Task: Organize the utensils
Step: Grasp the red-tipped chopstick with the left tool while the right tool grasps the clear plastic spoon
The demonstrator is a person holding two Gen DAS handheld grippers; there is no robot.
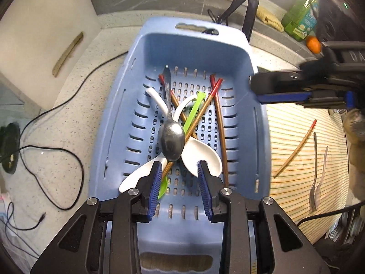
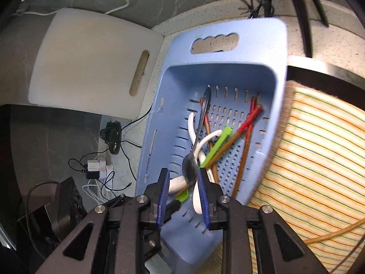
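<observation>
A blue slotted basket [image 1: 255,123] [image 2: 277,105] holds a heap of utensils: a metal spoon [image 1: 172,140] [image 2: 191,166] on top, white ceramic spoons [image 1: 205,157], a green plastic spoon [image 1: 194,113] [image 2: 216,146] and red-tipped wooden chopsticks [image 1: 219,118] [image 2: 244,146]. My left gripper [image 1: 179,166] is open, low over the near end of the heap, empty. My right gripper [image 2: 183,174] is open above the basket's near end; in the left wrist view it [image 1: 255,89] hovers at the basket's right rim. One chopstick [image 1: 295,148] and two forks [image 1: 317,171] lie on the striped mat [image 1: 294,182].
A white cutting board [image 1: 43,34] [image 2: 91,64] leans at the left. Black cables [image 1: 57,150] and a charger [image 2: 95,169] lie on the speckled counter. A green bottle [image 1: 301,16] and an orange [image 1: 313,43] stand at the back right. A tripod [image 1: 248,6] stands behind the basket.
</observation>
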